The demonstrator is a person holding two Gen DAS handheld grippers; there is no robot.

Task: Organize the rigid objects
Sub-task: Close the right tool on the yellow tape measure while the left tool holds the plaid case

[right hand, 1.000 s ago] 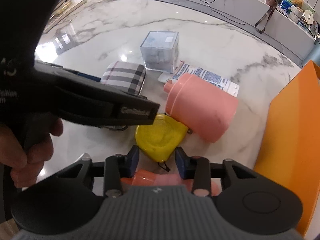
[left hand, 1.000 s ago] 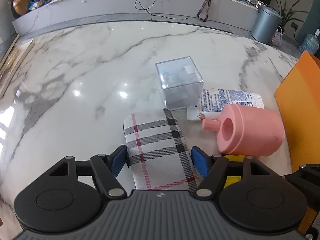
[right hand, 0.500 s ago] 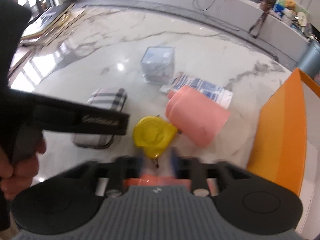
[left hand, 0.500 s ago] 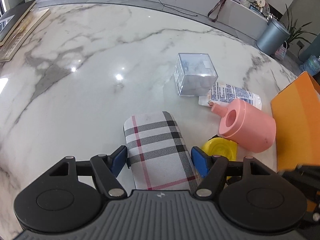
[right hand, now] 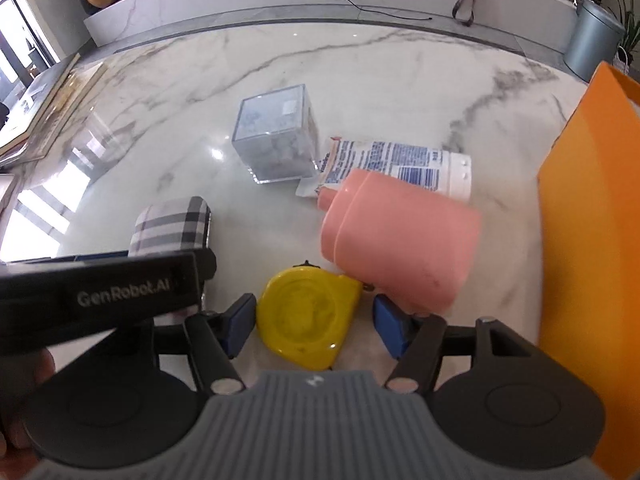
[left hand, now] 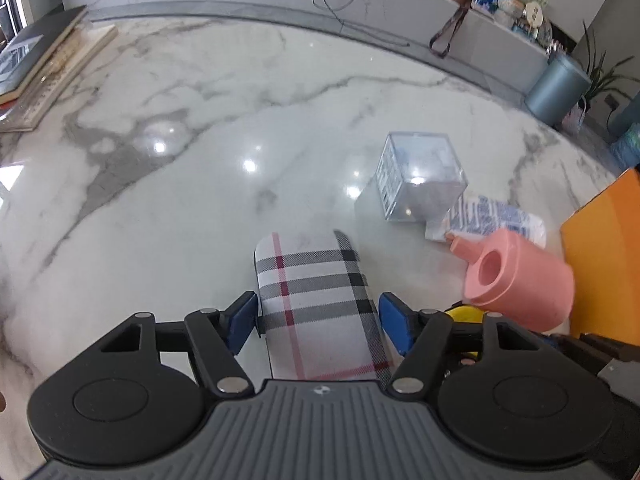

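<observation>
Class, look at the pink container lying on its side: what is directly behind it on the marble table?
Behind the pink container lies a white tube with blue print, flat on the marble table. The container overlaps the tube's near edge, so that part is hidden.

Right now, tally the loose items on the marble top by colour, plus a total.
Plaid: 1, plaid case
Yellow: 1, yellow tape measure
Pink: 1, pink container
Clear: 1, clear cube box
White and blue: 1, printed tube
Total: 5
</observation>
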